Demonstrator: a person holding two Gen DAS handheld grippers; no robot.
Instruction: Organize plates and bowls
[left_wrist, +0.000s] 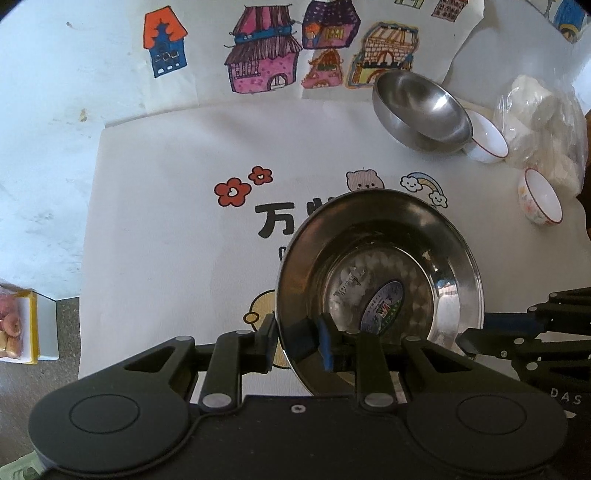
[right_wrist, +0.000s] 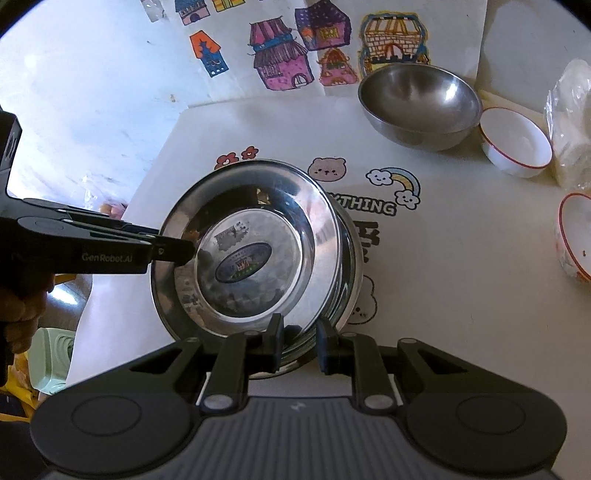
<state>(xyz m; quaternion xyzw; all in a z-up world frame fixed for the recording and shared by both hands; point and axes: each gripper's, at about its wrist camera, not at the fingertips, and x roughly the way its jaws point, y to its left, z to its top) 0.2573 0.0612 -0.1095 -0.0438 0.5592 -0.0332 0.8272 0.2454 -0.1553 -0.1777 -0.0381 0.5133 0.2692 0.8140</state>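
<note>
A shiny steel plate (left_wrist: 380, 266) with an oval sticker fills the middle of the left wrist view. My left gripper (left_wrist: 295, 339) is shut on its near rim. In the right wrist view the plate (right_wrist: 255, 240) is tilted over a second steel plate (right_wrist: 351, 266) lying under it on the mat. The left gripper (right_wrist: 173, 253) shows there clamping the plate's left rim. My right gripper (right_wrist: 299, 343) is at the plate's near edge, its jaws a narrow gap apart with the rim between them; I cannot tell whether they pinch it. It enters the left wrist view (left_wrist: 467, 338) at the plate's right rim.
A steel bowl (right_wrist: 421, 105) stands at the back right, beside a white red-rimmed bowl (right_wrist: 515, 142). Another small white bowl (right_wrist: 574, 236) sits at the right edge. A plastic bag (left_wrist: 543, 125) lies behind them. A white printed mat (left_wrist: 166, 240) covers the table. A snack box (left_wrist: 18, 325) is at the left.
</note>
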